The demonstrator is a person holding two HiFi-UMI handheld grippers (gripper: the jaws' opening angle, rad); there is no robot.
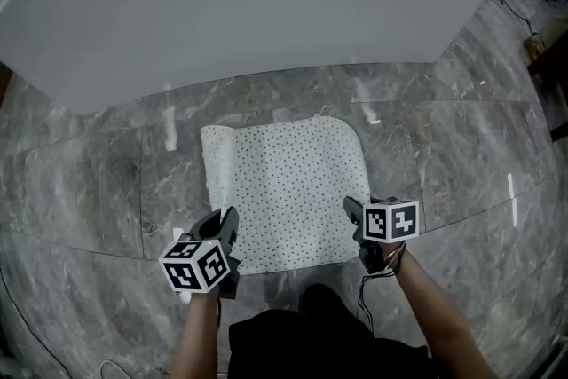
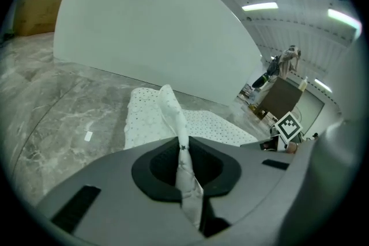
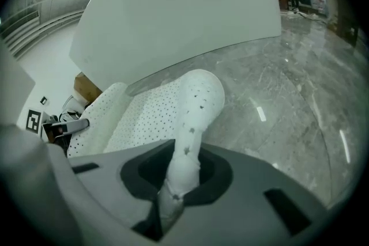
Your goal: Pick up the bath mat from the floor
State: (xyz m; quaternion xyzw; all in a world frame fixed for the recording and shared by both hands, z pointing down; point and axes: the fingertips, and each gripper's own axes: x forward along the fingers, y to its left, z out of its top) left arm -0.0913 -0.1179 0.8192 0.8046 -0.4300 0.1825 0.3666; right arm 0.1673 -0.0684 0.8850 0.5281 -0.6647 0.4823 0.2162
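Bath mat (image 1: 284, 186) mostly flat on floor (image 1: 453, 155). Left gripper (image 1: 226, 225) jaws pinch its near-left corner, right gripper (image 1: 355, 213) jaws pinch its near-right. Both corners look gripped; the lift itself is yet to do.

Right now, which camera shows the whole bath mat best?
The head view: the bath mat shows almost whole on the floor. Each gripper view shows mainly the bunched corner pinched in its own jaws, with part of the dotted surface beyond.
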